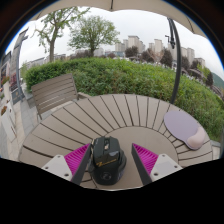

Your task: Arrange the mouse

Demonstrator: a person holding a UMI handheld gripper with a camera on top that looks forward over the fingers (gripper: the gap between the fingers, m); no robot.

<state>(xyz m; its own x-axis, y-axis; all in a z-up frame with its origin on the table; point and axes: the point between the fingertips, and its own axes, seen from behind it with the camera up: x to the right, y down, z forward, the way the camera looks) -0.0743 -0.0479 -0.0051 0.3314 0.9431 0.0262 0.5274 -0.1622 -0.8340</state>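
A black gaming mouse [107,159] with yellowish lettering lies on a round slatted wooden table [95,115]. It stands between the two fingers of my gripper [110,161]. The left pink pad [77,158] is right beside the mouse, and the right pink pad [146,157] stands off it with a small gap, so the gripper is open around it. A lilac oval mouse pad [185,127] lies on the table to the right, beyond the right finger.
A slatted wooden chair [54,92] stands at the table's far left. A green hedge [125,75] runs behind the table, with trees and buildings beyond it. The table's edge curves away at the right.
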